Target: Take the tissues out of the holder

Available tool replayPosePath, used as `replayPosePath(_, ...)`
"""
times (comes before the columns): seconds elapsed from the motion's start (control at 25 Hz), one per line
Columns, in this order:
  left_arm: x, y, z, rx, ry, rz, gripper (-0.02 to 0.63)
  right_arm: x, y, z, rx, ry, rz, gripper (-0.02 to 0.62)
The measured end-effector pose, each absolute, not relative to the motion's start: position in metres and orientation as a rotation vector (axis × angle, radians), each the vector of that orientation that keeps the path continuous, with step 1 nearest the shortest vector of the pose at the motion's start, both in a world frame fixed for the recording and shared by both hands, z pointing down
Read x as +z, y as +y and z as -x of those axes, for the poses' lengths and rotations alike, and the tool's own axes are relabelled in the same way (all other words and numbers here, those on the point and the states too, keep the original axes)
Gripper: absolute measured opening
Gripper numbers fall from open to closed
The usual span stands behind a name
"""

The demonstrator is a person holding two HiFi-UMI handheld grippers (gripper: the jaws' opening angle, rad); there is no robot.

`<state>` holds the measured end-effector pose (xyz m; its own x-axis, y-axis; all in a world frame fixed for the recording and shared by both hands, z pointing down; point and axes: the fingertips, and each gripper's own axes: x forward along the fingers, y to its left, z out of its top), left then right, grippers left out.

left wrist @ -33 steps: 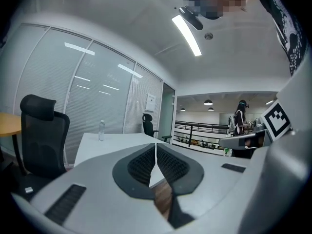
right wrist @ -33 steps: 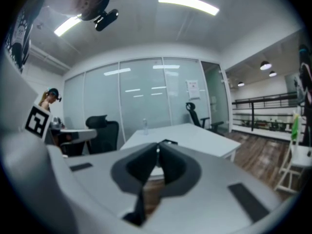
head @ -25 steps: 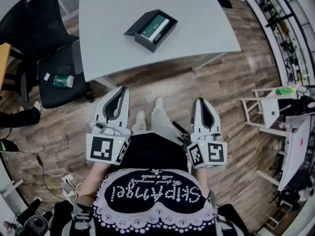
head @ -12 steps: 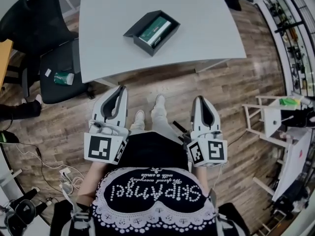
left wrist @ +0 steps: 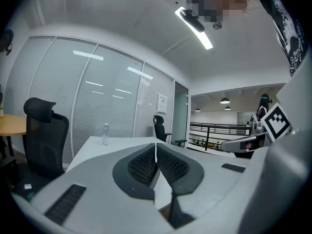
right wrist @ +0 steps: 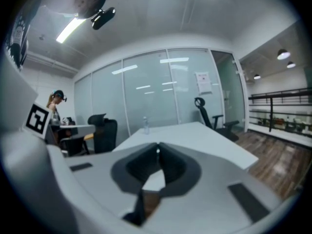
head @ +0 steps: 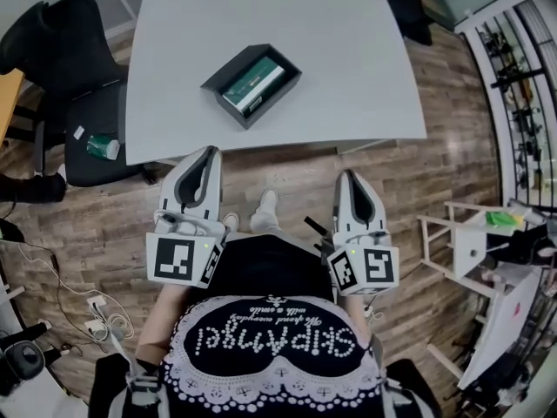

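On the tabletop point(head: 365, 59), the holder point(head: 228, 64) may lift with the tissues point(head: 253, 84) unless the clenched, empty left gripper point(head: 211, 153) and right gripper point(head: 348, 175) open and brace it.

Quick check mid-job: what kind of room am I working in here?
Most likely an office meeting room: a large white table, a black office chair beside it, and glass partition walls along the far side.
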<state>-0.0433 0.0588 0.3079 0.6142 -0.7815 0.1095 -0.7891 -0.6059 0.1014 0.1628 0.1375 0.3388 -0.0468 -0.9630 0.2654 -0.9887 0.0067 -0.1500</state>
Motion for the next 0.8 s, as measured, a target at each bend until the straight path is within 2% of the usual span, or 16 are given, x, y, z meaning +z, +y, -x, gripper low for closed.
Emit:
replayPosePath(0.28,0.303,0.048,0.019,0.066,-1.456,-2.651,0.031,0.342,0.113,-0.198,0.441,-2.241,-2.014,0.037)
replayPosePath(0.8,0.309,0.041,0.022,0.072,-1.532,-2.596,0.031,0.353,0.095,-0.200,0.491,-2.294,-1.953,0.037)
